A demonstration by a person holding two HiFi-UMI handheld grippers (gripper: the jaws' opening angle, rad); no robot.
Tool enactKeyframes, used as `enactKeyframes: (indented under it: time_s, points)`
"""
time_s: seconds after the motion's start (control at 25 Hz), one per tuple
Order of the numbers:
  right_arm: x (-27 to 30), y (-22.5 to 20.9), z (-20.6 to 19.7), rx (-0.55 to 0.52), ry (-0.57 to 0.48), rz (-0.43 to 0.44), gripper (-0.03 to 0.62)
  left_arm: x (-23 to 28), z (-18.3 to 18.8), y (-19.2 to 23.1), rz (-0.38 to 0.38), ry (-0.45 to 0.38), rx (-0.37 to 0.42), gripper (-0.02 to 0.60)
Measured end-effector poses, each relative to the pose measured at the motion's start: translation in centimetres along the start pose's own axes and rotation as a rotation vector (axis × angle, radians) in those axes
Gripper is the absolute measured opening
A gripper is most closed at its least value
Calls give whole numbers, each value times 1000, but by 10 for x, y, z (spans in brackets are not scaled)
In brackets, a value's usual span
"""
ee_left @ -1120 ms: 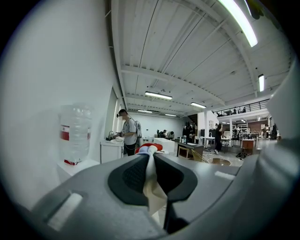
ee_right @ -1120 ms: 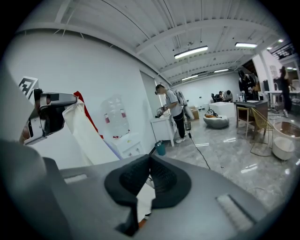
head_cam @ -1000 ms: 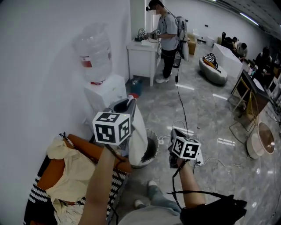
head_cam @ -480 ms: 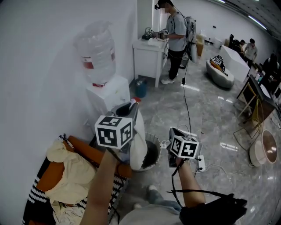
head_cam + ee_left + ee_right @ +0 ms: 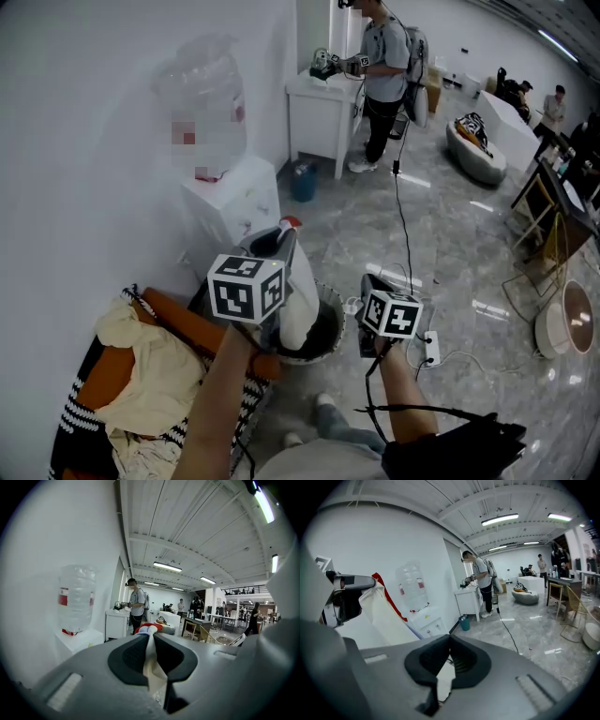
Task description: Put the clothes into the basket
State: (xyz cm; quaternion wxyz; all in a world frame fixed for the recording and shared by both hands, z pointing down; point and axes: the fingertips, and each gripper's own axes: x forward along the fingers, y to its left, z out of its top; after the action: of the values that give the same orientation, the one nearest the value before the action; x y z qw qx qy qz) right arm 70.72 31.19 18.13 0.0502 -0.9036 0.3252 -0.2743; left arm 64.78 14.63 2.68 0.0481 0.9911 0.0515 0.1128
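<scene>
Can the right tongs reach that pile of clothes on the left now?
Probably not straight across. The left arm and the cream cloth hanging from the left tongs over the basket sit between the right tongs and the pile of clothes.

Two claws are in view, the left claw (image 5: 151, 635) and the right claw (image 5: 449, 638). There is one basket (image 5: 334, 314), one cream garment (image 5: 300, 295), and one heap of clothes (image 5: 155, 366) whose pieces cannot be counted. One water bottle (image 5: 204, 103), one dispenser (image 5: 234, 197), one white bench (image 5: 319, 103) and one person (image 5: 384, 56) beside it
</scene>
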Motion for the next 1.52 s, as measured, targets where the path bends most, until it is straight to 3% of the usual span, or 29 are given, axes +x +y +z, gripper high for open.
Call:
enactKeyframes:
  time_s: [0.36,1.04,1.36,1.4,1.48,1.52]
  points:
    - [36,-29,-29,-29,70,-33,3,41,-80,19,31,120,-79,38]
    - [120,-93,-124,26,286,-55,3,112,-283,45,104,439,-245,38]
    - [144,-103,-148,39,337,-50,3,125,-348,53,149,572,-301,44]
    - [146,-104,-150,38,343,-50,3,126,-356,54,155,596,-313,58]
    - [149,-106,-156,38,356,-50,3,125,-370,53,163,630,-340,184]
    - [150,-107,-158,39,361,-49,3,124,-374,54,173,634,-347,199]
